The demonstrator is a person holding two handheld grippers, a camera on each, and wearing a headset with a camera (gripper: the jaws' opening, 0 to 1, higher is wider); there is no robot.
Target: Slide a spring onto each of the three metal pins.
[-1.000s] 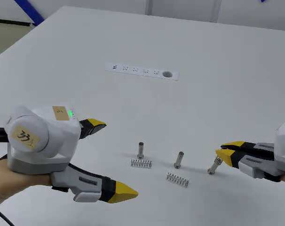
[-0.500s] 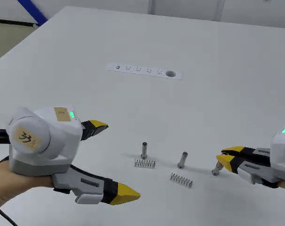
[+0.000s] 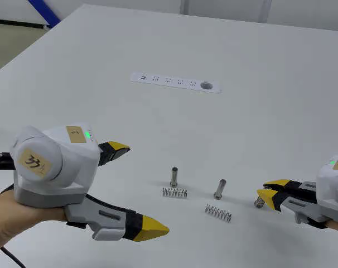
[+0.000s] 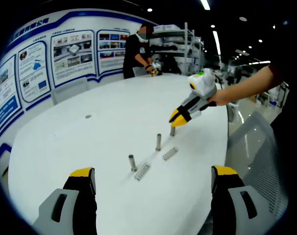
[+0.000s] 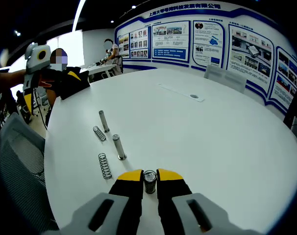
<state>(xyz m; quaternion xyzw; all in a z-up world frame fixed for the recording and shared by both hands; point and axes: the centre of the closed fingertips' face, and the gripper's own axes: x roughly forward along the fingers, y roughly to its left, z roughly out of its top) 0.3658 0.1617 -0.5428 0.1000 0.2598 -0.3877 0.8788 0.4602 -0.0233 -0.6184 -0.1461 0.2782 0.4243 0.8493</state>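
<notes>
Base of third pin (image 5: 149, 181) behind right gripper (image 5: 149, 173) fingers (image 5: 130, 177); gripper body beyond head view's edge

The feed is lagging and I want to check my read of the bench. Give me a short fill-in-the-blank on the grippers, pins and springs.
The left gripper holds its jaws wide ____.
The right gripper is closed on the third metal ____.
Beside the two free pins, two loose ____ lie on the table.
Missing words: open; pin; springs.
</notes>
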